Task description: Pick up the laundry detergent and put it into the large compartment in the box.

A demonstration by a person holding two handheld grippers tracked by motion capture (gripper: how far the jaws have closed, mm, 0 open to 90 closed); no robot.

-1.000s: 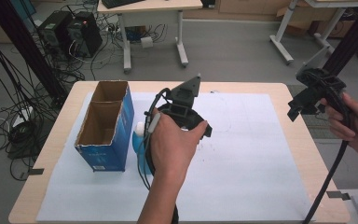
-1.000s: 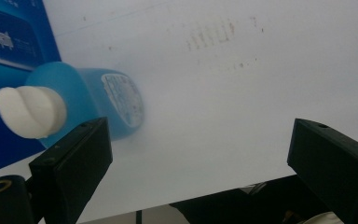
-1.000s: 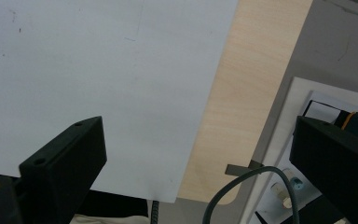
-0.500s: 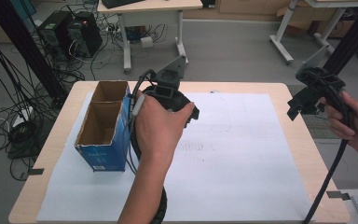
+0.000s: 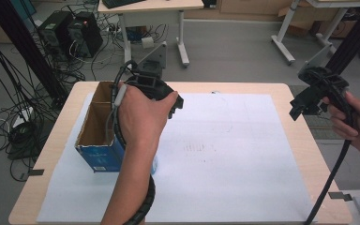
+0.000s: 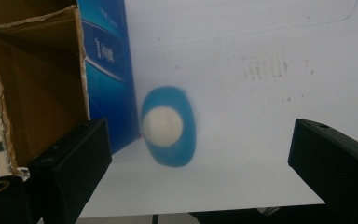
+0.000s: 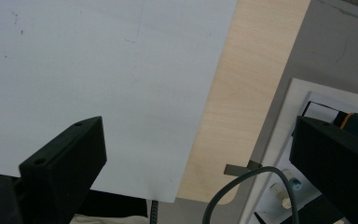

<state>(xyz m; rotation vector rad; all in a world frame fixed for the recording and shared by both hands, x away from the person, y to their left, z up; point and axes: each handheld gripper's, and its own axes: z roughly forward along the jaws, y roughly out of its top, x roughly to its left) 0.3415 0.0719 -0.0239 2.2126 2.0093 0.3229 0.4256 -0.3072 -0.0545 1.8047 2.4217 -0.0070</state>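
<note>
cardboard box [image 6: 42,79] beside blue cup [image 6: 168,126]

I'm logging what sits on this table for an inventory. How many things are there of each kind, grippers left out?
Box: 1
Blue disc with white centre: 1
White sheet: 1
Total: 3
</note>
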